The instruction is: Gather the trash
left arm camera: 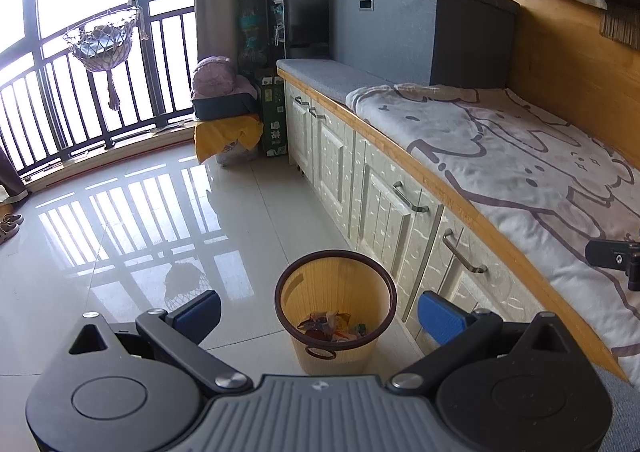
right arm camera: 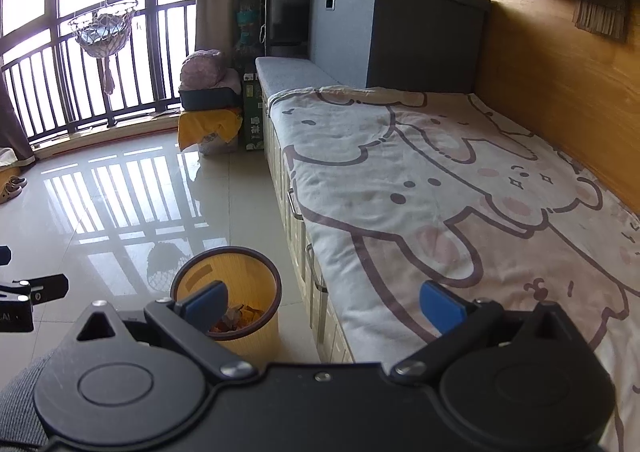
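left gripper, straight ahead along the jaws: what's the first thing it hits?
Most likely the wastebasket: it sits between the open jaws of the left gripper, nothing in front of it. Its mouth faces the camera, so the gripper might enter above the wrappers inside. Depth is hard to judge through the fisheye.

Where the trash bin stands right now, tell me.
The trash bin stands on the tiled floor right beside the white cabinet fronts under the bench, low centre in the left wrist view and lower left in the right wrist view.

Cartoon blanket (right arm camera: 420, 188) covers bench; grey storage box (left arm camera: 420, 32) at its far end; hanging basket (left arm camera: 102, 38) left of box.
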Available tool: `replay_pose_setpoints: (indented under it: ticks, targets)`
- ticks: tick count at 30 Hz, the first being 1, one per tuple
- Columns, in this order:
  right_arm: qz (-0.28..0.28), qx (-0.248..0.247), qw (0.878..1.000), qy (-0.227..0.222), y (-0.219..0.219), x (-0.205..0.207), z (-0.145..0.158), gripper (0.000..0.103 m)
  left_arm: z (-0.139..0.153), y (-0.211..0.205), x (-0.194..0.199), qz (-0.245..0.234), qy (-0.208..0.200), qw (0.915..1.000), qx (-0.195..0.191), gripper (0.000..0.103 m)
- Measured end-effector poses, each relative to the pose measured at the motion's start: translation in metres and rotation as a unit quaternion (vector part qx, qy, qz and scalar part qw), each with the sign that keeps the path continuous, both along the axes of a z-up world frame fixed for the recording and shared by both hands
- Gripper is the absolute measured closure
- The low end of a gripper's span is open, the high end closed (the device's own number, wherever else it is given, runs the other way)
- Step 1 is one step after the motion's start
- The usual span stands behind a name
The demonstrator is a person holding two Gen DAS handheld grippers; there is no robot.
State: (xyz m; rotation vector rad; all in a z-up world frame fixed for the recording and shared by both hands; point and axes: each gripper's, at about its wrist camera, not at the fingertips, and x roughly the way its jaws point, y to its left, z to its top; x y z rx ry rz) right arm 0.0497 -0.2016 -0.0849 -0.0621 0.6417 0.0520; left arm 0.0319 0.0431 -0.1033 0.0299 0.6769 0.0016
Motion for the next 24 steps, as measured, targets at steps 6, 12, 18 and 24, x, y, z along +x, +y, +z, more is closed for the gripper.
replay_pose_setpoints:
  ticks: [6,12,18,24]
  targets:
    - [0.001,-0.002,1.000,0.000,0.0011,-0.0019,-0.0013,0.000,-0.0002,0.0005,-0.0013,0.001,-0.003,1.0000,-0.002,0.000]
    - [-0.002,-0.002,1.000,-0.002,0.0014,-0.0022,-0.0031,0.000,0.0008,0.0006,-0.0025,0.001,-0.006,1.0000,-0.002,0.000]
    - [-0.001,-0.002,1.000,-0.002,0.0011,-0.0021,-0.0033,0.000,0.0024,0.0003,-0.0026,0.002,-0.007,1.0000,-0.001,0.000]
    - [-0.002,0.000,1.000,-0.001,0.0010,-0.0022,-0.0039,0.000,0.0022,0.0004,-0.0028,0.002,-0.006,1.0000,-0.002,0.000]
